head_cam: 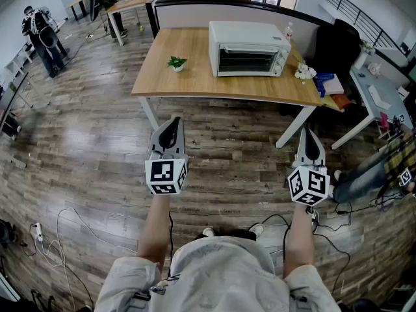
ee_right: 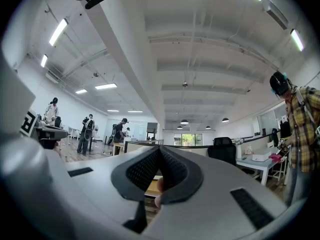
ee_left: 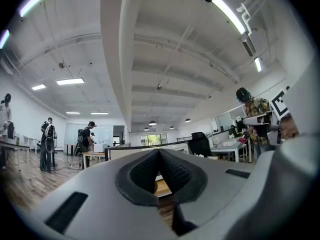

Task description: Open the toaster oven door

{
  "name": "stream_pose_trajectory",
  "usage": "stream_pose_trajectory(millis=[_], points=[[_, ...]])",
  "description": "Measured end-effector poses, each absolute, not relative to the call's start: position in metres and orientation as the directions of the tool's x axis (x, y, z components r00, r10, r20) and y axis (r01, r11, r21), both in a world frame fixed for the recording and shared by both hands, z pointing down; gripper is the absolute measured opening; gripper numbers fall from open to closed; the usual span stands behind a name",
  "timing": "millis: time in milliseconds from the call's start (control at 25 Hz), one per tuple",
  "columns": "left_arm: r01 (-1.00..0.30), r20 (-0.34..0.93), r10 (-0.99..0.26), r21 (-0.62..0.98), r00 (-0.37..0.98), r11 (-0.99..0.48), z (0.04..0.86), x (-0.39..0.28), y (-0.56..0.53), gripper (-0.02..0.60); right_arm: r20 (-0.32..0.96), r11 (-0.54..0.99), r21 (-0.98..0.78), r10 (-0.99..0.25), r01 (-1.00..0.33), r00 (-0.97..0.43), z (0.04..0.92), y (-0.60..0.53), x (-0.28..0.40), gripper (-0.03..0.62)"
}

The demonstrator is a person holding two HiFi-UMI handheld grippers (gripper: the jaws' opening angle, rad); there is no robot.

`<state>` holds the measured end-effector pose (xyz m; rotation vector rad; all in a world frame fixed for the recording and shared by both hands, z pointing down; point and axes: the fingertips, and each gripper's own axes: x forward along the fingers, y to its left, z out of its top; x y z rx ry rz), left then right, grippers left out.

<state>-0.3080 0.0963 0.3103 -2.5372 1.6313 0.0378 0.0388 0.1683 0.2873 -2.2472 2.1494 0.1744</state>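
In the head view a white toaster oven [head_cam: 249, 49] stands at the back of a wooden table [head_cam: 195, 77], its dark glass door [head_cam: 246, 62] closed. Both grippers are held level over the wood floor, well short of the table's near edge. The left gripper [head_cam: 170, 125] is shut with nothing in it, and its pads meet at the tip in the left gripper view [ee_left: 159, 152]. To the right, the right gripper [head_cam: 309, 136] also has its pads together at the tip [ee_right: 160, 149], empty. Only a sliver of the table shows between each pair of jaws.
On the table are a small potted plant [head_cam: 176, 62], a bottle [head_cam: 289, 31], a white soft toy [head_cam: 304, 72] and a blue book [head_cam: 327, 83]. A black chair [head_cam: 338, 44] and a white desk [head_cam: 380, 99] stand to the right. A person in a plaid shirt [head_cam: 390, 164] is at the right edge. Cables [head_cam: 65, 239] lie on the floor.
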Motion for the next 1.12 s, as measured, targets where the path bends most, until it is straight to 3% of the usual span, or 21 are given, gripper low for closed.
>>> stream_pose_trajectory(millis=[680, 1120], points=[[-0.873, -0.043, -0.875, -0.102, 0.483, -0.477, 0.336, -0.298, 0.112, 0.014, -0.091, -0.038, 0.135, -0.996, -0.99, 0.026, 0.31, 0.192, 0.016, 0.021], [-0.851, -0.004, -0.856, -0.119, 0.516, -0.512, 0.361, -0.248, 0.078, 0.014, -0.055, -0.056, 0.091, -0.997, -0.994, 0.051, 0.34, 0.145, 0.059, 0.021]])
